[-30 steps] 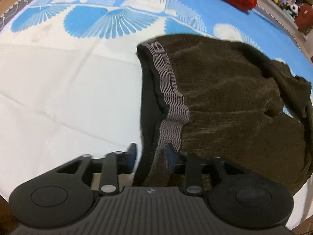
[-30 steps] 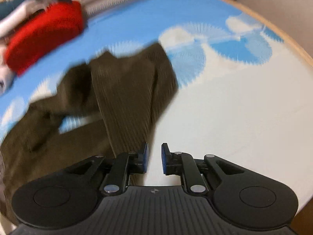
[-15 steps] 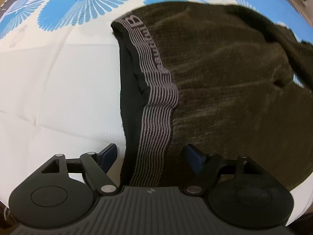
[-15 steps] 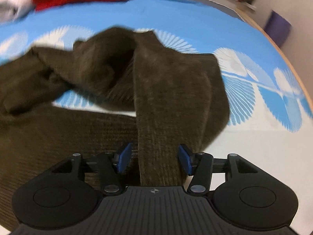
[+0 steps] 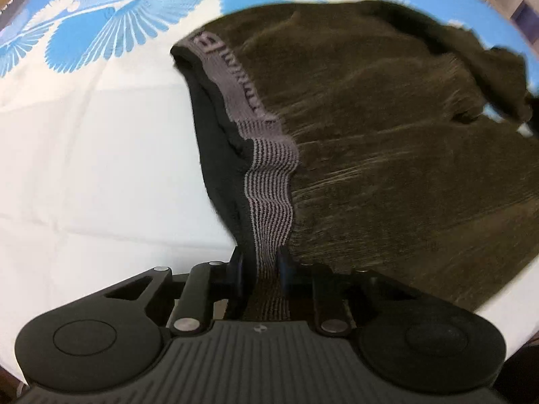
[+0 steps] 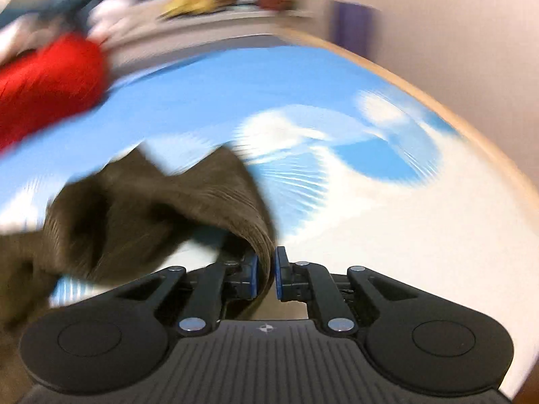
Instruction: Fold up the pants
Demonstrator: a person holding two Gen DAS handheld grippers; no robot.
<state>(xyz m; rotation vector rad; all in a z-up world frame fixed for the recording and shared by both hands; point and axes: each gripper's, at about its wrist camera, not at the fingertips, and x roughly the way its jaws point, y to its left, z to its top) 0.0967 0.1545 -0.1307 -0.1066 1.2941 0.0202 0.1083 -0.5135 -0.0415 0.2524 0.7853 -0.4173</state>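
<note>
Pants: dark brown, spread on the blue-and-white sheet, grey waistband towards the left gripper.
Left gripper: jaws closing, pads pinching the waistband.
Right gripper: jaws closing on a leg edge, cloth lifted in a fold.
Red cloth: far left, blurred, apart from the pants.

Left gripper pointing steeply down, jaws closing on pants waistband. Right gripper angled down, jaws closing on pant fabric.
</note>
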